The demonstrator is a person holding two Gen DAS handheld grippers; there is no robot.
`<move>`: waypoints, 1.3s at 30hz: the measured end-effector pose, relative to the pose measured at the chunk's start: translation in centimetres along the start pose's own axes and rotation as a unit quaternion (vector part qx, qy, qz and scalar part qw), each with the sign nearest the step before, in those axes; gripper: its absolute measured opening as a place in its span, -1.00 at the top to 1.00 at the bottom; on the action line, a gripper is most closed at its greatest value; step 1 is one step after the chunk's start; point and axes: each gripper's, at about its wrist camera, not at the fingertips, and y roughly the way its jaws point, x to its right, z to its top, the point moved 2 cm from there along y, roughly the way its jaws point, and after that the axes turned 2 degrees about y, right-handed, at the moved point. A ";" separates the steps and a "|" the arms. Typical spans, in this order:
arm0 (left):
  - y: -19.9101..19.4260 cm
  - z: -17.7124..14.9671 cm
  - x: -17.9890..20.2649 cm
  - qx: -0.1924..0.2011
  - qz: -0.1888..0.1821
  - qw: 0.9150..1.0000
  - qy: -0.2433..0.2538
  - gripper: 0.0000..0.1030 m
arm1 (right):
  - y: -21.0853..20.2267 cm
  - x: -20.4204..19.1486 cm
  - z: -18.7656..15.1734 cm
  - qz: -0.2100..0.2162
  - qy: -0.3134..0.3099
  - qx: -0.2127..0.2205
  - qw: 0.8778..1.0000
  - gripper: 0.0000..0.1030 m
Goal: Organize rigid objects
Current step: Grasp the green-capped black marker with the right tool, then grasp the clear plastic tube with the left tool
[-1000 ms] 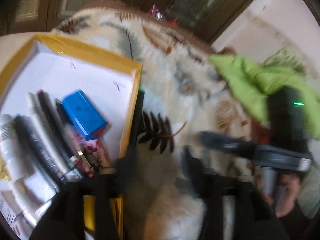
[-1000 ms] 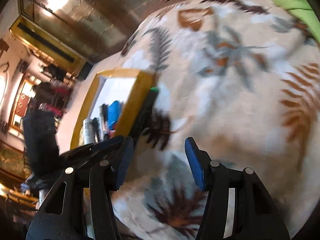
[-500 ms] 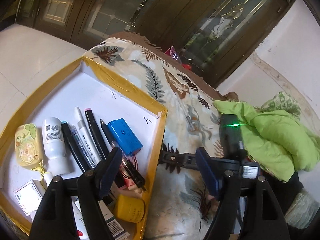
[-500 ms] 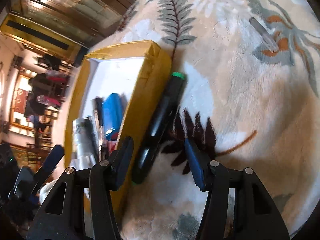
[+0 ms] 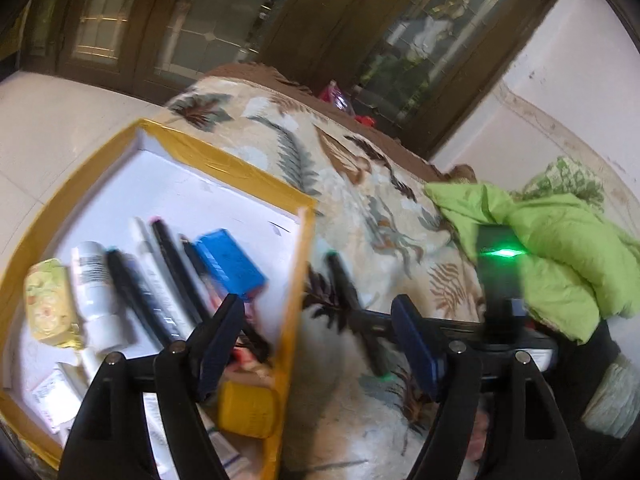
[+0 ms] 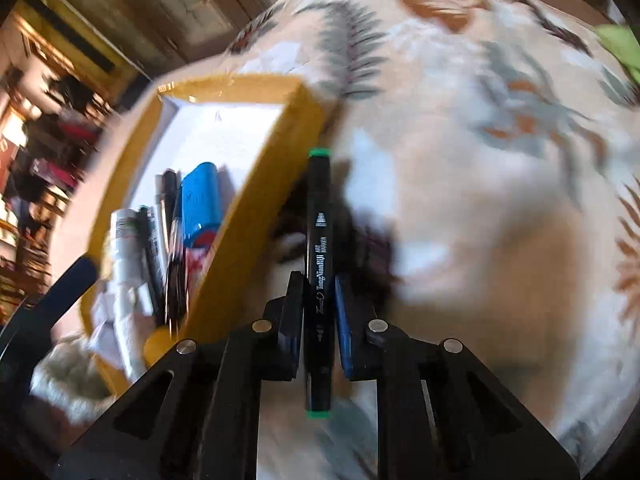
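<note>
— What's my right gripper (image 6: 318,316) got?

— From my seat I see it clenched on the black marker (image 6: 319,280) with green end caps. Both pads press its barrel near the lower half, and the pen runs along the fingers, its far cap close to the outer wall of the yellow-edged box (image 6: 256,184), its near cap sticking out behind the pads.

— And where is that over the scene?

— Above the leaf-patterned blanket (image 6: 480,200), just right of the box. In the left wrist view the same marker (image 5: 348,300) shows blurred beside the box's right wall (image 5: 296,280), with the right gripper's dark body (image 5: 500,300) behind it.

— My left gripper (image 5: 320,344)?

— Released, jaws standing wide, nothing between them. It hangs over the box's right wall.

— What lies in the box?

— A blue case (image 5: 230,264), several pens (image 5: 168,276), a white bottle (image 5: 94,288), a yellow pouch (image 5: 50,304) and a yellow cap (image 5: 248,412) at the near end. A green cloth (image 5: 560,248) sits far right on the blanket.
</note>
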 end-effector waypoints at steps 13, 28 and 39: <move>13.5 5.2 8.0 -0.095 0.023 0.995 0.023 -0.48 | -8.9 14.1 -8.4 -0.051 0.038 0.009 0.998 0.72; 27.5 8.5 9.5 -0.198 0.173 0.962 0.072 0.07 | -7.0 18.1 -9.0 0.015 0.127 -0.023 0.991 0.71; 17.8 2.4 7.5 -0.166 0.080 0.979 0.085 0.86 | -6.4 16.7 -8.6 -0.003 0.109 -0.016 0.994 0.71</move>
